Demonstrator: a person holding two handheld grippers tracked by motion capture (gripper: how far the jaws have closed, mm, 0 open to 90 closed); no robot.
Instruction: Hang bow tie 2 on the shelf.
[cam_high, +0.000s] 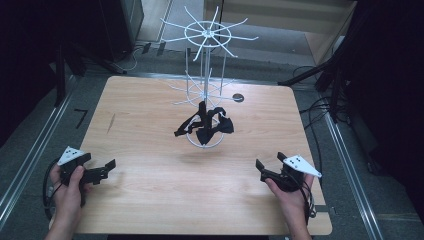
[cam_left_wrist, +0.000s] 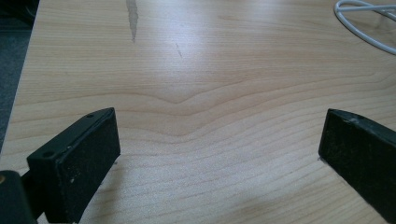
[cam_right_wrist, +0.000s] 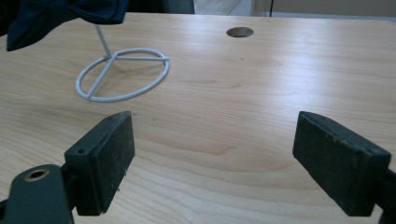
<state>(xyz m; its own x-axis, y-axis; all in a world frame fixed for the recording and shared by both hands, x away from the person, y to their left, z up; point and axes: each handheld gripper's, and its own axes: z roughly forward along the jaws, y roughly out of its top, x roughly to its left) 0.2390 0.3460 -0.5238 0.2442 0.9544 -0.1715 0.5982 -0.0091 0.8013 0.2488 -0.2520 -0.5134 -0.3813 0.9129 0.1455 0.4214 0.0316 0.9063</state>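
A white wire display stand (cam_high: 205, 75) rises from a ring base (cam_high: 205, 140) at the middle of the wooden table (cam_high: 150, 190). Black bow ties (cam_high: 207, 126) hang from its lower arms. In the right gripper view the ring base (cam_right_wrist: 122, 74) lies ahead to the left, with a dark bow tie (cam_right_wrist: 60, 14) above it. My left gripper (cam_high: 100, 167) rests near the table's front left corner, open and empty; its pads (cam_left_wrist: 86, 168) stand wide over bare wood. My right gripper (cam_high: 267, 165) hovers at the front right, open, nothing between its pads (cam_right_wrist: 109, 158).
A round cable hole (cam_high: 238, 97) sits in the table behind the stand, also seen as a hole (cam_right_wrist: 239, 32) in the right gripper view. A grey streak (cam_left_wrist: 132, 18) marks the wood at the left. Metal rails and cables run along the floor on both sides.
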